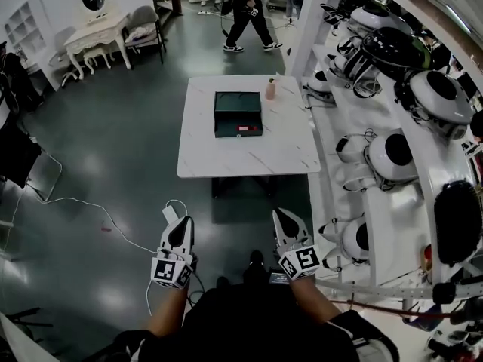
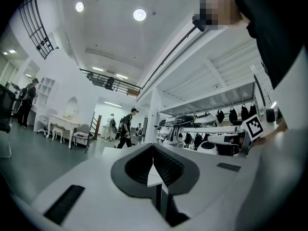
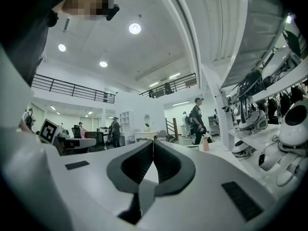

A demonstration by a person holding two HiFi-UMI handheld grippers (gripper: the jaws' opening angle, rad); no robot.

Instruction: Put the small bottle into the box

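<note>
I count two tongs, the left tongs [image 1: 182,225] and the right tongs [image 1: 284,217]; one desk [image 1: 226,157]; one dark green box [image 1: 238,111] and one small pink bottle [image 1: 270,90] (both on that desk); one walking person [image 1: 247,13].

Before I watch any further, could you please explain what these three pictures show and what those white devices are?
No robot arm here: a person holds a two-jaw gripper in each hand. The head view comes from a camera on the person's head, looking down; the left gripper and right gripper show at the bottom. The other two views come from cameras riding on each gripper, looking along its jaws. Both pairs of jaws are shut, nothing between them. Ahead stands a white table bearing a dark box and, beside it, a small pink bottle.
</note>
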